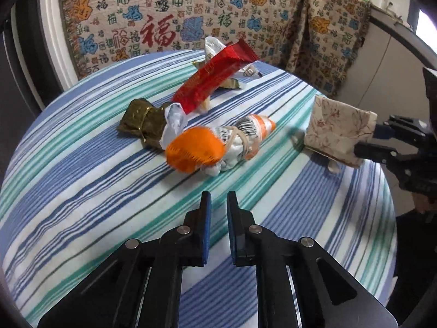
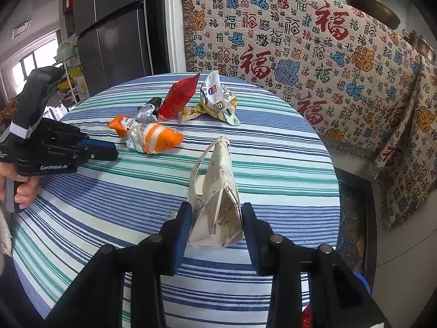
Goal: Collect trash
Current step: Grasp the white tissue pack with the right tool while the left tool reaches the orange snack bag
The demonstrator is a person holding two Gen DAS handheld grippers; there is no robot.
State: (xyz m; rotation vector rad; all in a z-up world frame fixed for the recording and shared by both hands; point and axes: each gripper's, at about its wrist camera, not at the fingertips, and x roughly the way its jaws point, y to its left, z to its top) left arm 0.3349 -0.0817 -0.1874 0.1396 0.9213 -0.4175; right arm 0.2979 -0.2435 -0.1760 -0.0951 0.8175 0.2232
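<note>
Several wrappers lie in a heap on the round table with a striped cloth [image 1: 82, 191]: an orange-and-white one [image 1: 196, 150] [image 2: 161, 139], a red one [image 1: 213, 79] [image 2: 179, 99], an olive-gold one [image 1: 142, 123], a crumpled silver one [image 2: 146, 113] and a white printed one [image 2: 218, 95]. My left gripper [image 1: 218, 196] [image 2: 109, 150] hovers just short of the orange wrapper, jaws nearly together with nothing between them. My right gripper [image 2: 215, 210] [image 1: 363, 145] is shut on a small floral paper bag [image 2: 215, 218] [image 1: 336, 128], held upright at the table's right side with its mouth open.
A patterned blanket [image 1: 164, 13] [image 2: 300, 54] hangs behind the table and drapes down on the right. A dark fridge [image 2: 114, 27] stands at the back left. The table edge curves close to the right gripper, with a dark floor mat [image 2: 352, 218] below.
</note>
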